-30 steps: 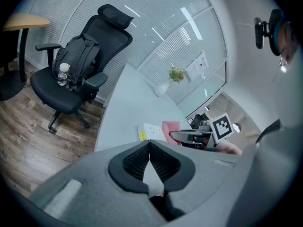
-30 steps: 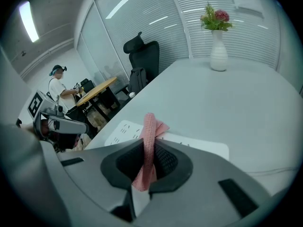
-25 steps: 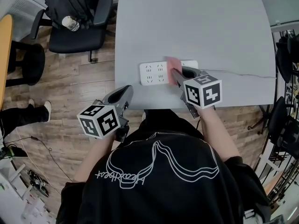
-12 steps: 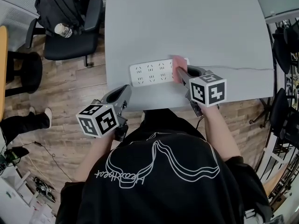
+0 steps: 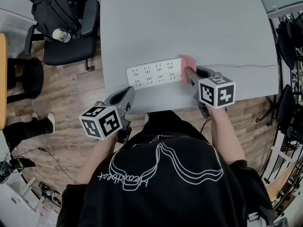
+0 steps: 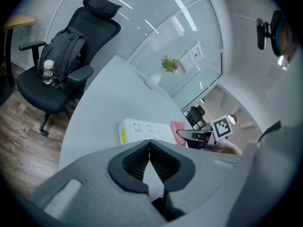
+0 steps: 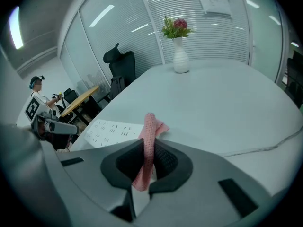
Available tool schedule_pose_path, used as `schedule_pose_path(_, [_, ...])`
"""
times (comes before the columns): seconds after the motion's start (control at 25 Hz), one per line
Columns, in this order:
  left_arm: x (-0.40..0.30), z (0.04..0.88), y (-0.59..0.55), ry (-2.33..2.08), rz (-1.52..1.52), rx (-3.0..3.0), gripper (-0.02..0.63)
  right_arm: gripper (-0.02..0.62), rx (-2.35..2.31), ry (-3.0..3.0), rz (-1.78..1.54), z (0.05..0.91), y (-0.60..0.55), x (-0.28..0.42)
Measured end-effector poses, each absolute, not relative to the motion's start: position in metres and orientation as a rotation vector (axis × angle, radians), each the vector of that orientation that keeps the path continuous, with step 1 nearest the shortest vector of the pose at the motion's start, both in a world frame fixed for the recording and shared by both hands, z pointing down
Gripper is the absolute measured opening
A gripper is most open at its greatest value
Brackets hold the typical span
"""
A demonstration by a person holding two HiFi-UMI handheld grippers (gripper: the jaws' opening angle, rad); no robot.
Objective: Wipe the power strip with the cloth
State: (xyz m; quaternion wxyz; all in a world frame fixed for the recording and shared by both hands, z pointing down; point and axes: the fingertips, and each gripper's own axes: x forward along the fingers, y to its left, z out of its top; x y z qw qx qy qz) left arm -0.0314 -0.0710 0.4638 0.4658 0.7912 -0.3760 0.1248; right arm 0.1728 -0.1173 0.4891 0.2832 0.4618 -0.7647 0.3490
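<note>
Two grippers: our right gripper pinched the pink cloth at the right end of the power strip on the counter; our left gripper was pressed together.

Cloth seemingly touching power strip end

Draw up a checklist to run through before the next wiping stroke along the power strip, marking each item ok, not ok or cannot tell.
1. Cloth pinched between the jaws of the right tool: ok.
2. Cloth at the right end of the power strip, ready to start: ok.
3. Cloth pressing on the strip: cannot tell.
4. Strip flat on the table, sockets up, nothing plugged in: ok.
5. Left tool steadying the strip: not ok; it is shut, empty and apart from the strip.
</note>
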Motion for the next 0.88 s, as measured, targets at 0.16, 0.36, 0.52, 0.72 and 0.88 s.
schedule_pose_path(0.16, [-0.032,0.465,-0.071,-0.922,0.312,1.945,0.014,0.040,1.255,-2.048,0.936,0.490,-0.118,0.175])
schedule_pose_path(0.36, [-0.031,0.464,-0.066,-0.927,0.311,1.945,0.014,0.038,1.267,-2.050,0.942,0.488,-0.116,0.178])
schedule_pose_path(0.52, [-0.035,0.462,-0.063,-0.941,0.305,1.939,0.014,0.038,1.284,-2.092,0.953,0.478,-0.118,0.174])
schedule_pose_path(0.72, [-0.039,0.457,-0.056,-0.965,0.291,1.935,0.014,0.038,1.274,-2.130,0.929,0.465,-0.116,0.166])
schedule_pose_path(0.88, [-0.051,0.456,-0.051,-0.991,0.279,1.926,0.014,0.038,1.236,-2.172,0.913,0.458,-0.120,0.144])
